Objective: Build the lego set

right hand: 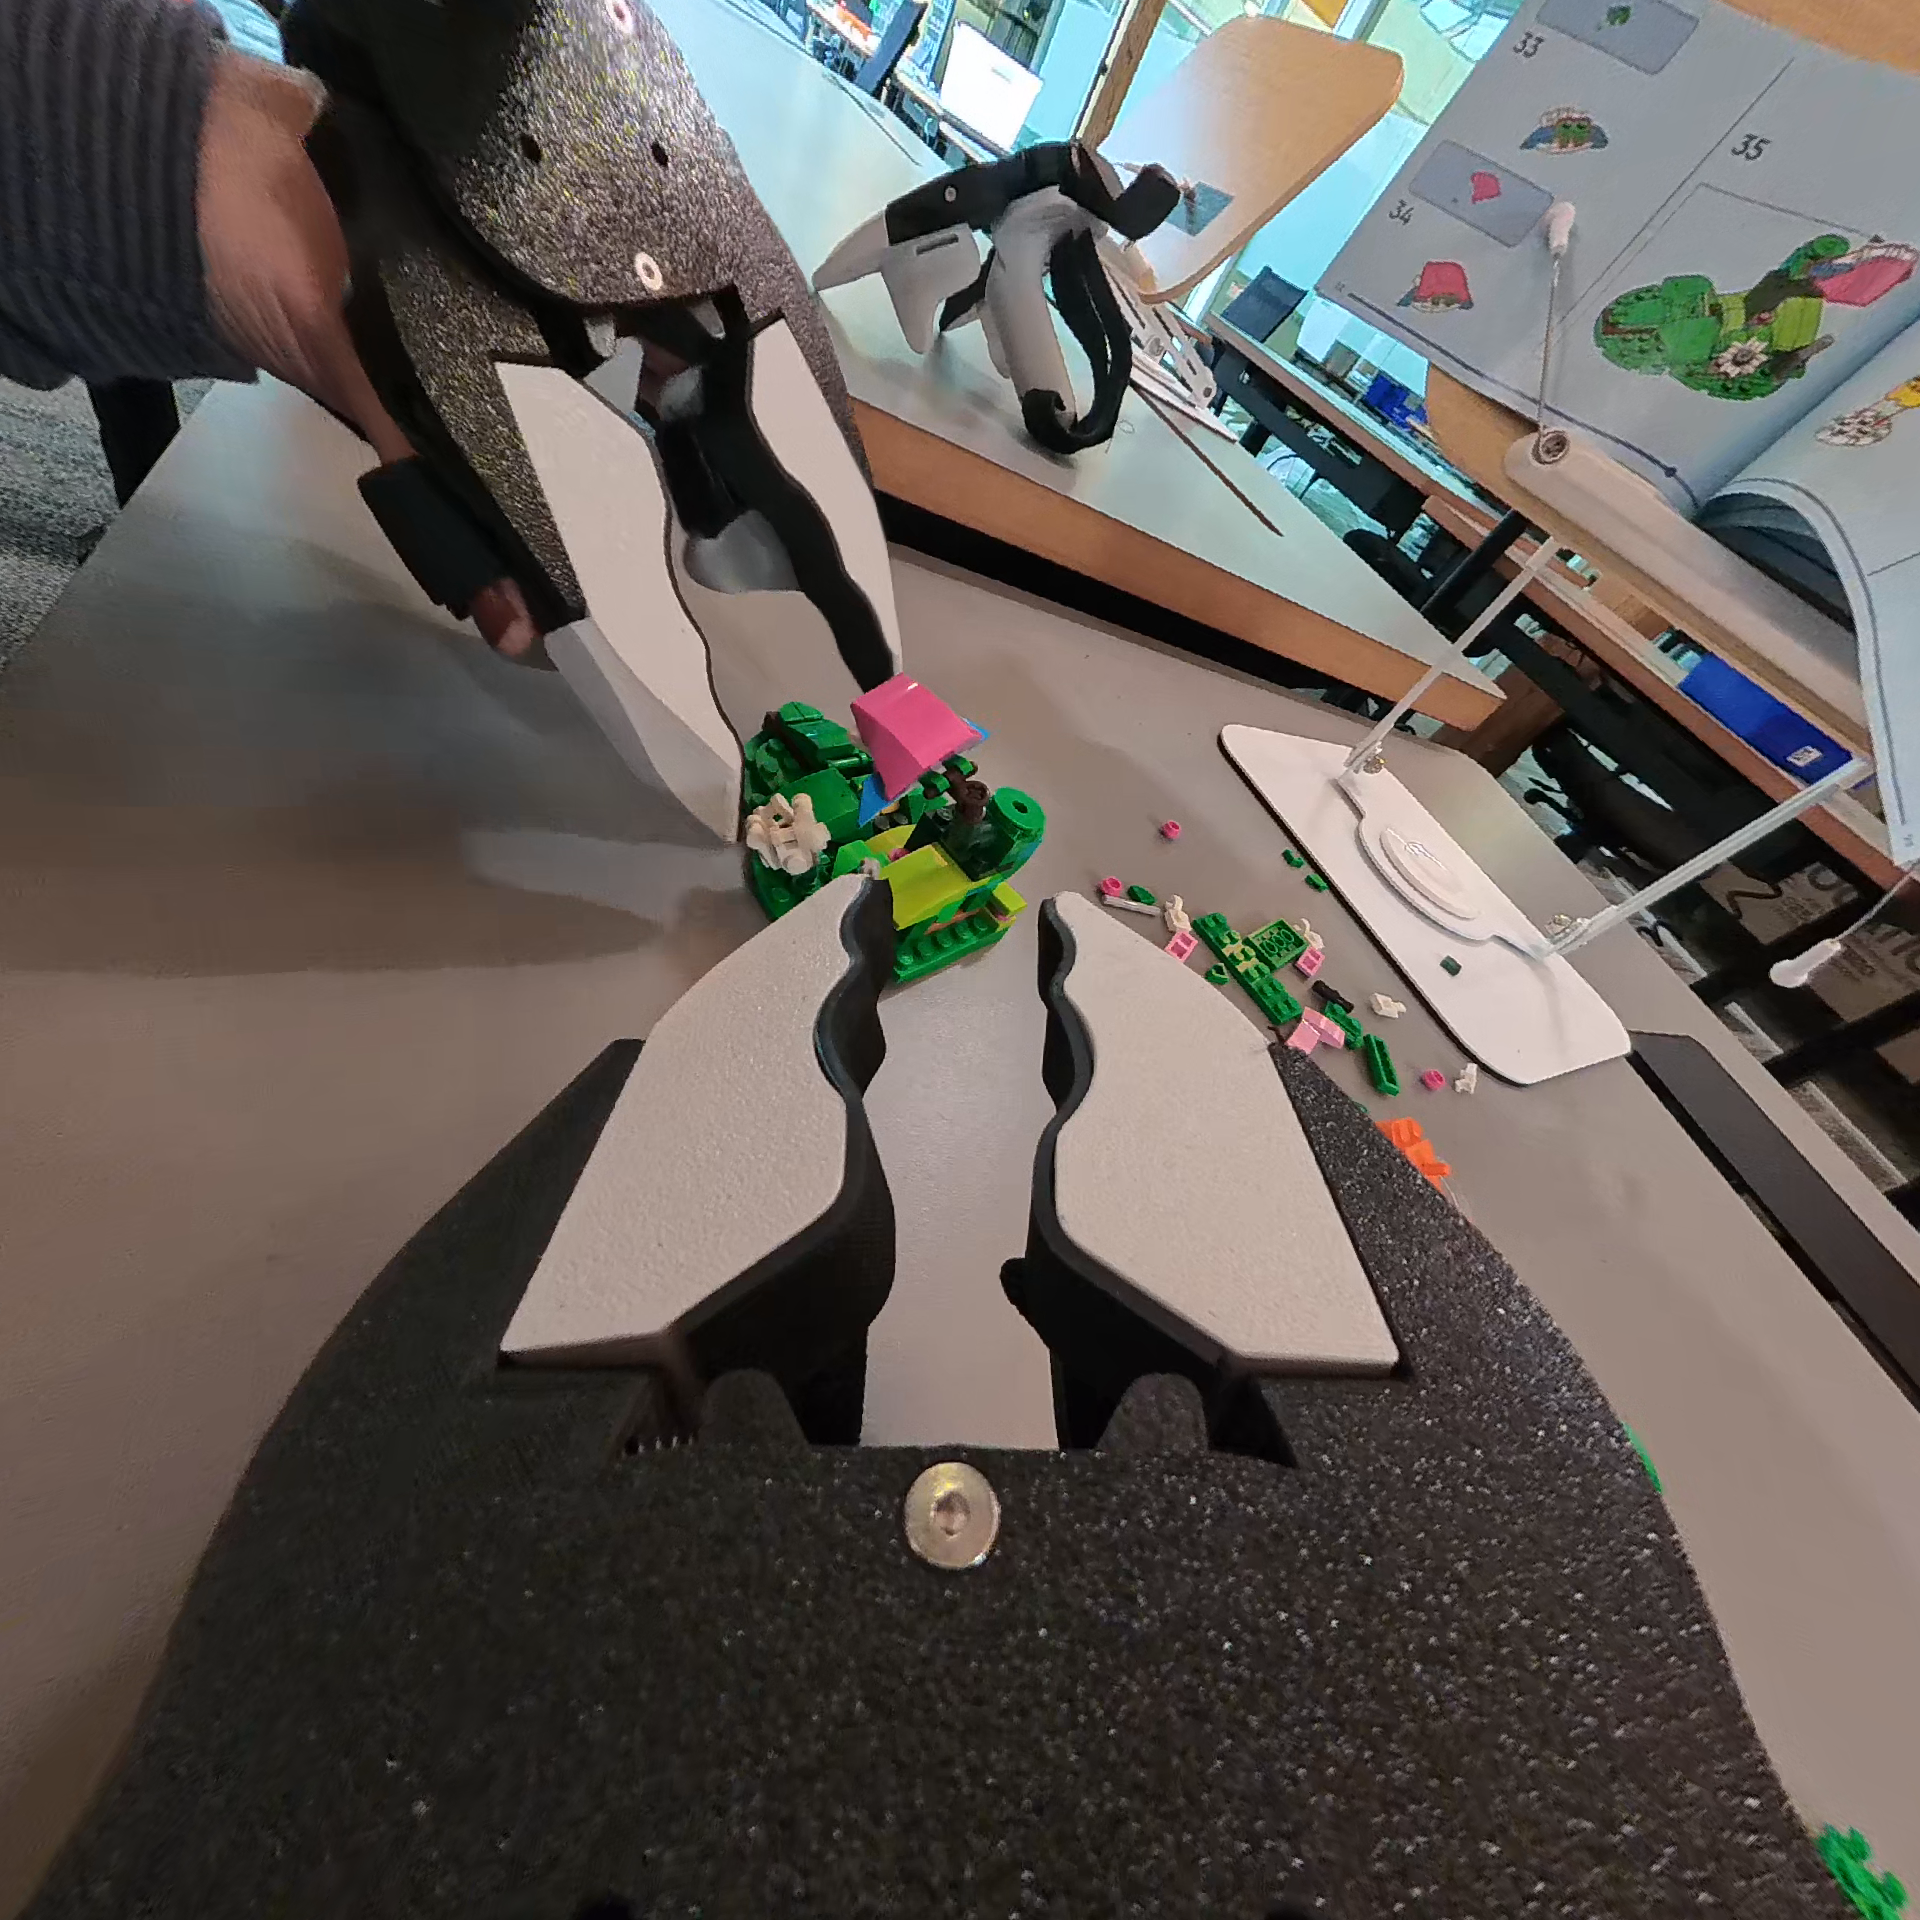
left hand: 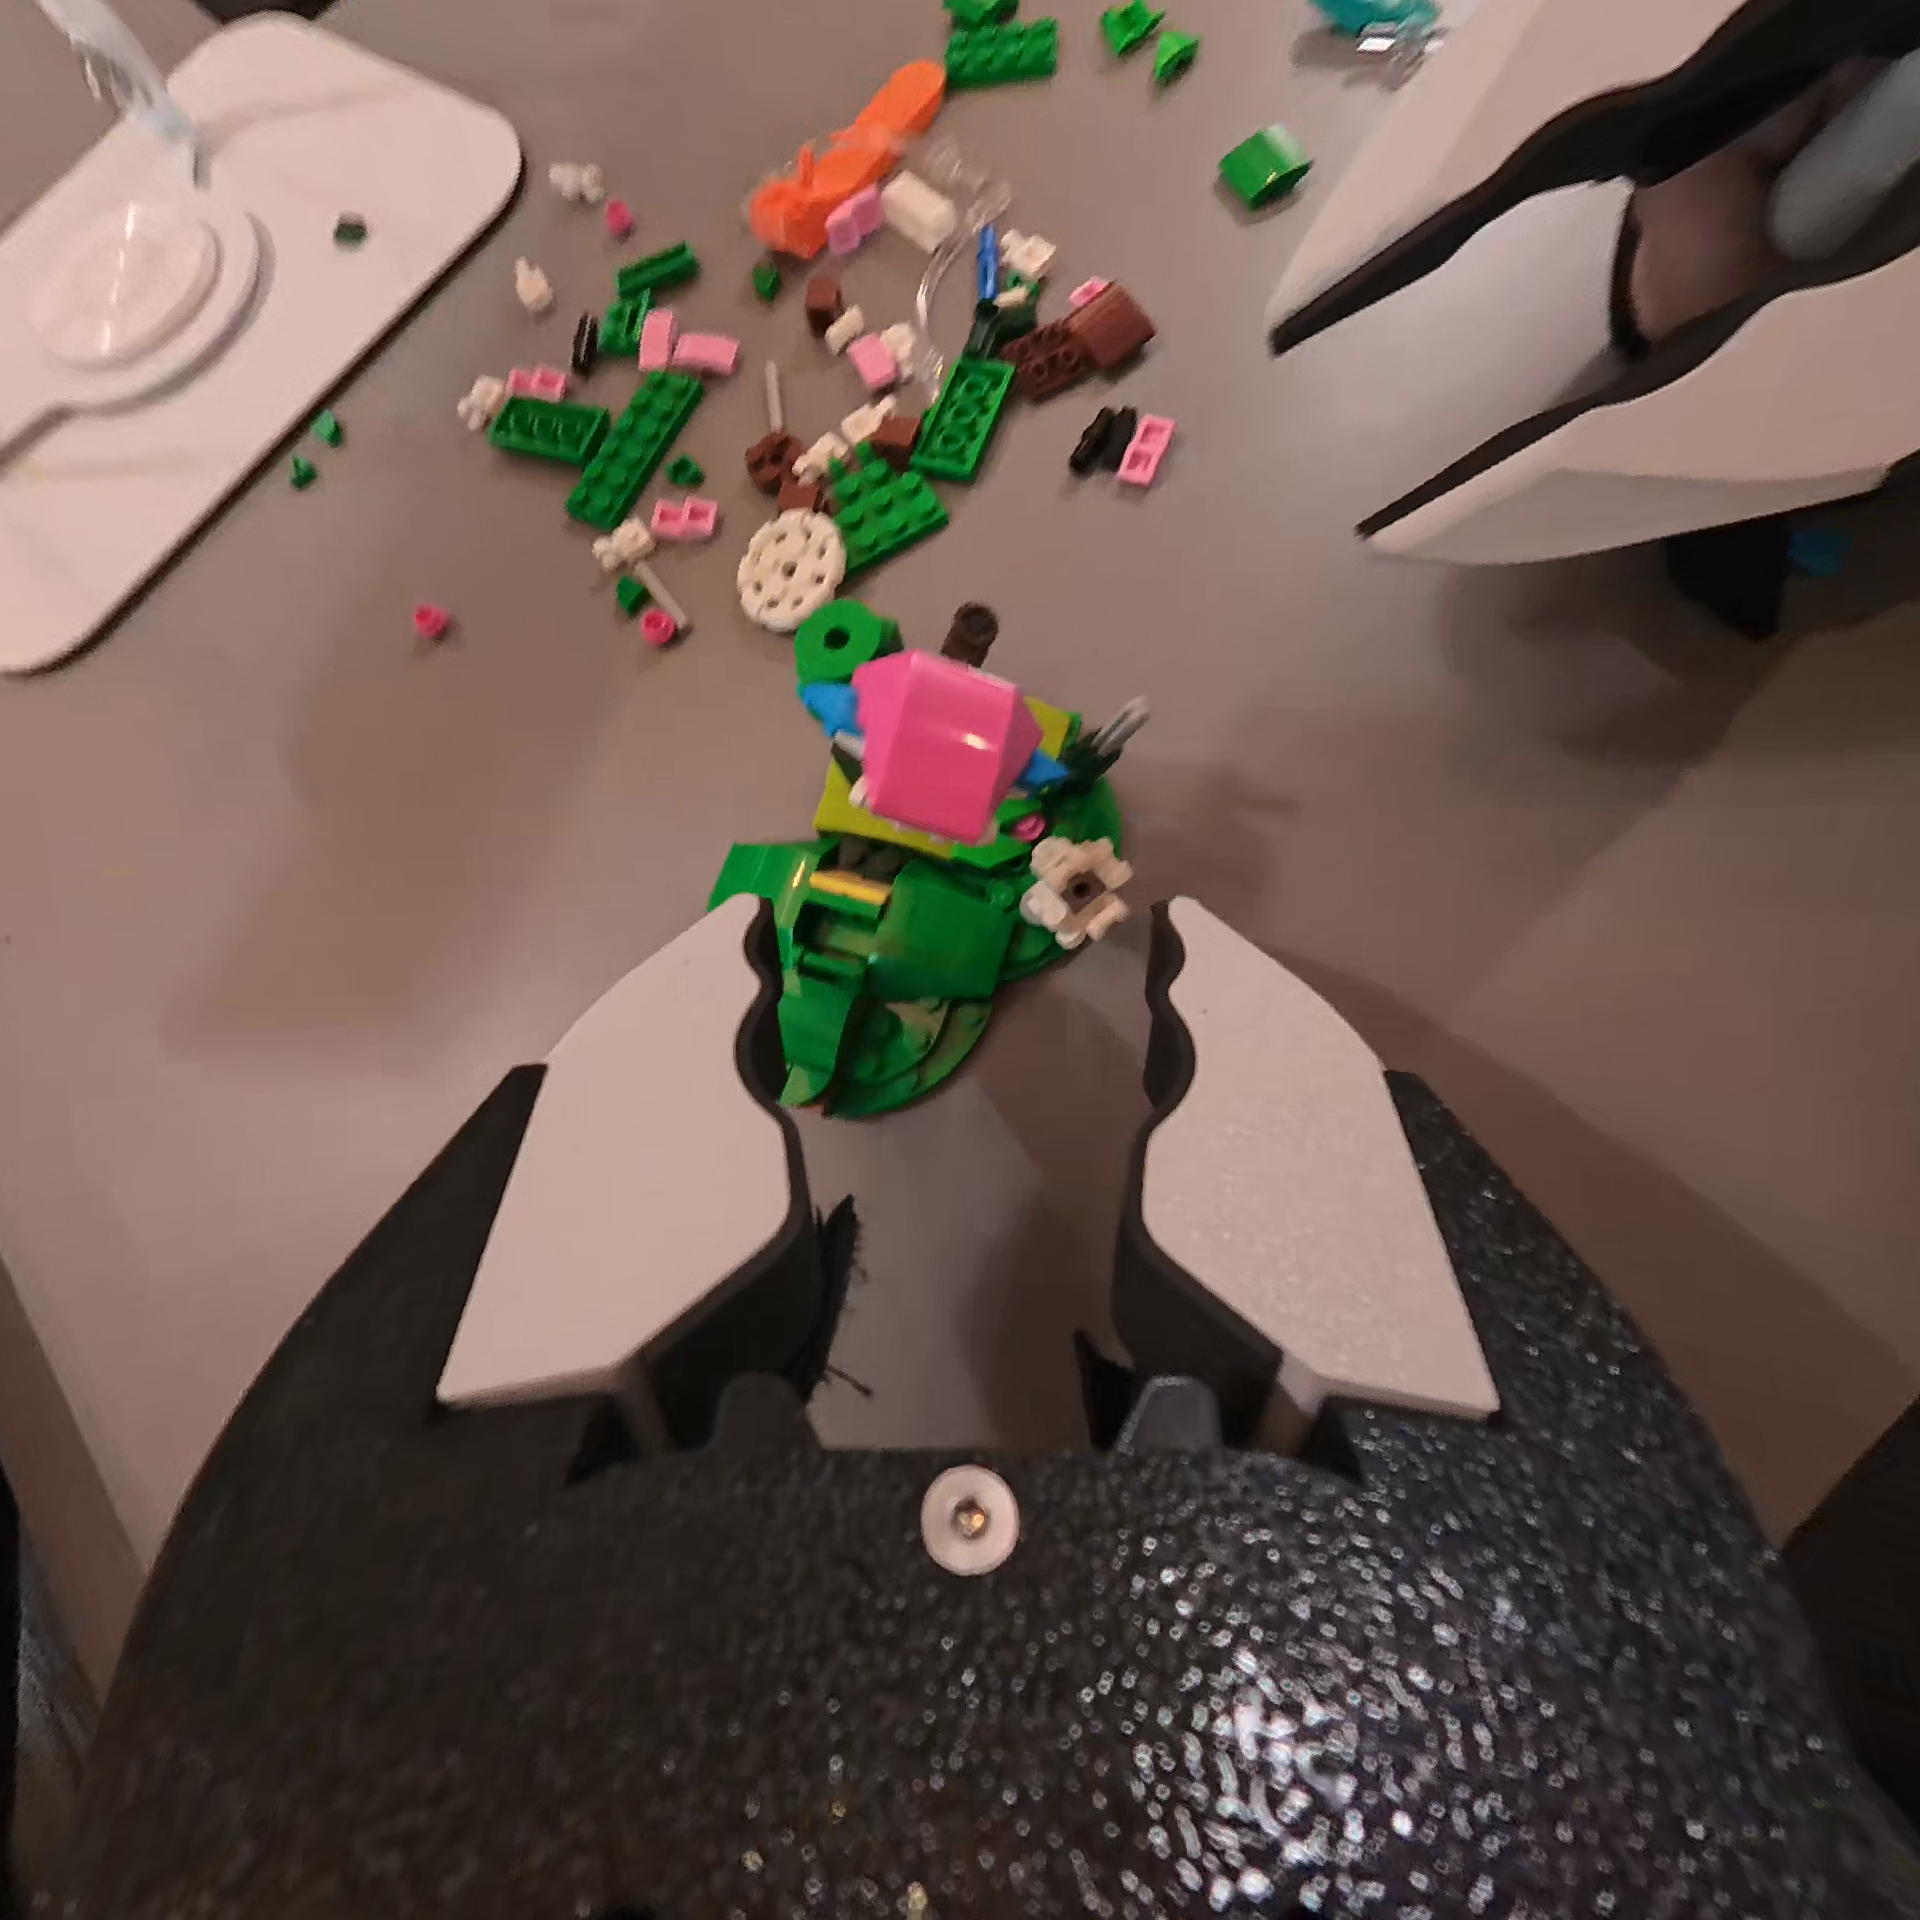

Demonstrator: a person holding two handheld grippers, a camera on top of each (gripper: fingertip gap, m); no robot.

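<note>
The half-built lego model (left hand: 914, 862) stands mid-frame on the grey bench (left hand: 312, 883); left gripper (left hand: 961, 920) straddles its green base, jaws released, right gripper (right hand: 951, 904) nearby, jaws released, empty. Likely next: steady the model, fetch a loose piece (left hand: 634, 447) from the upper-frame scatter

Lego model (left hand: 914, 883) between left tool (left hand: 961, 940) fingers; loose bricks (left hand: 790, 384) behind

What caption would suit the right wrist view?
Two open grippers, right and left, close in on a half-built green lego model beside loose bricks.
</note>
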